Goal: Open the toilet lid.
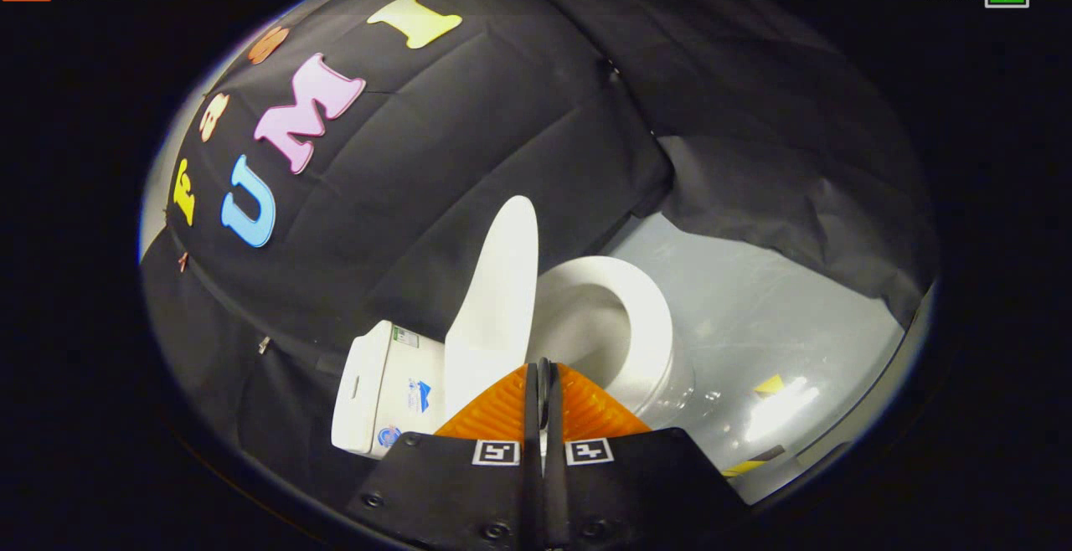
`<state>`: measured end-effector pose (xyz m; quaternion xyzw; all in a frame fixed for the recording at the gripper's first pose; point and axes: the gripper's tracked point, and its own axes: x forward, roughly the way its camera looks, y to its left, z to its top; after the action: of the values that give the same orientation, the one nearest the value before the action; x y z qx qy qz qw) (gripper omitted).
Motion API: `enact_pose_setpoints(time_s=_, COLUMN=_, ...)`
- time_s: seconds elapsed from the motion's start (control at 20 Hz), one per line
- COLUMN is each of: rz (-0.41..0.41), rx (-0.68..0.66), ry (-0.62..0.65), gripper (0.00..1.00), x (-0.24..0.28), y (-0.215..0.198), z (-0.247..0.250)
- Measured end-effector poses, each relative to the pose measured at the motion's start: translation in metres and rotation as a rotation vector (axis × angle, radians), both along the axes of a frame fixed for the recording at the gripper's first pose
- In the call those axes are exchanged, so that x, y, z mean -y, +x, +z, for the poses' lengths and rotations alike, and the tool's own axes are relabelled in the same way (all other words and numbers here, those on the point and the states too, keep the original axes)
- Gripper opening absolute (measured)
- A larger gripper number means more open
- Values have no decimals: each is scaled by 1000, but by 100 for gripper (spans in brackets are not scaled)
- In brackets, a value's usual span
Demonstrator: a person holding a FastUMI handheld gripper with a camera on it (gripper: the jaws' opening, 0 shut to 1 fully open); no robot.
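Two fingers of the gripper (543,367) pressed together w/ nothing between, just ahead the white oval plastic toilet lid (498,300) stands raised beside the white ceramic bowl (636,316), grey floor (770,300) beyond.

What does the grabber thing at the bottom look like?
The gripper has two wedge-shaped fingers with ribbed faces, narrowing to their tips. They sit on a black body with round screws. A small square black-and-white marker is stuck on each side. The fingers are closed together with nothing between them.
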<state>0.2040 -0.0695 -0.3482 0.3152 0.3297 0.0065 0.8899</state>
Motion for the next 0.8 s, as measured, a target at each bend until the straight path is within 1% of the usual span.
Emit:
enact_pose_setpoints(time_s=0.25, rz=30, rx=62, ry=-191, gripper=6, x=-40, y=2, z=49)
enact_pose_setpoints(time_s=0.4, rz=31, rx=84, ry=-208, gripper=5, x=-61, y=0, z=71)
enact_pose_setpoints(time_s=0.55, rz=32, rx=96, ry=-240, gripper=6, x=-76, y=-2, z=82)
enact_pose_setpoints(time_s=0.8, rz=50, rx=136, ry=-332, gripper=6, x=-109, y=-3, z=104)
